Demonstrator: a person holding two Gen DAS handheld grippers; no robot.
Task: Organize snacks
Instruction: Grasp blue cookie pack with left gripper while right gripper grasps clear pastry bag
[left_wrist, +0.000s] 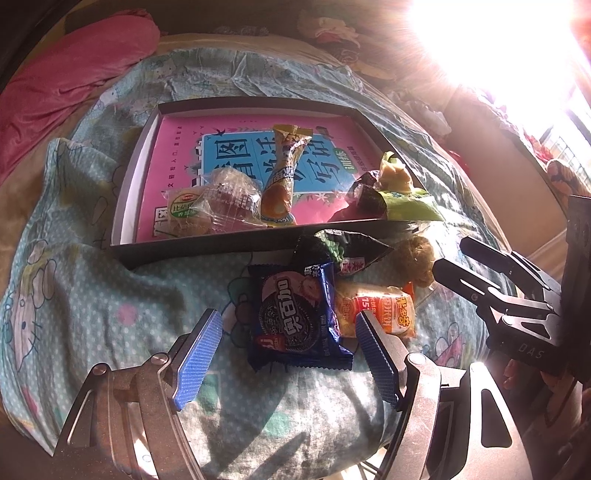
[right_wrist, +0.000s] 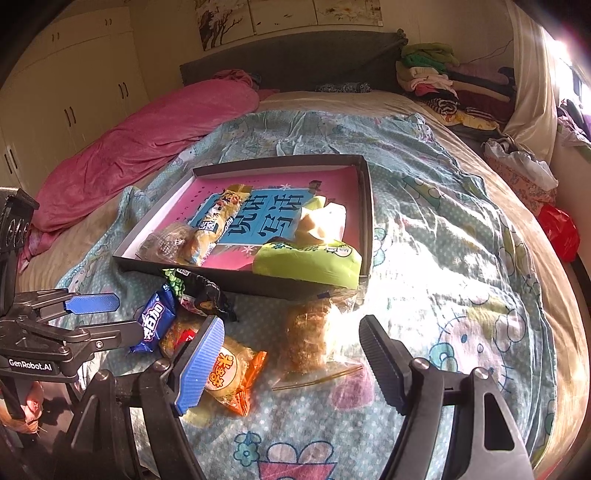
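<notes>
A shallow dark box (left_wrist: 192, 248) was recorded on a cartoon-print blue bedspread (left_wrist: 92, 288), lined with a pink-and-blue printed sheet (left_wrist: 173, 147). Within the box, four packets were noted: a clear-wrapped pastry with a green label (left_wrist: 201, 210) at the 7 o'clock corner, a long yellow twisted-end packet (left_wrist: 282, 173) lying lengthwise at the centre, a dark crumpled wrapper (left_wrist: 360, 195) and a lime-green bag (right_wrist: 308, 260) at the 4 o'clock corner, the last overhanging the near wall. Outside the box, just beside its near wall, a black-and-green pea snack bag (left_wrist: 340, 247) was found, overlapping the far edge of a dark blue sandwich-biscuit packet (left_wrist: 295, 317). At 3 o'clock of the biscuit packet, touching it, an orange rice-cracker packet (left_wrist: 384, 310) was listed; beyond that, a clear bag of brown crumbly cake (right_wrist: 314, 332) lay near the box's 5 o'clock corner. The left gripper (left_wrist: 291, 350) was held wide and empty above the bedspread, the biscuit packet being framed between its blue pads (left_wrist: 199, 350) without being touched. The right gripper (right_wrist: 291, 358) was likewise held wide and empty, with the cake bag lying between its fingers and the rice-cracker packet partly hidden behind its blue pad. A pink quilt (right_wrist: 147, 144) was noted at 10 o'clock of the box, and folded clothes (right_wrist: 443, 77) at 1 o'clock by the headboard.
</notes>
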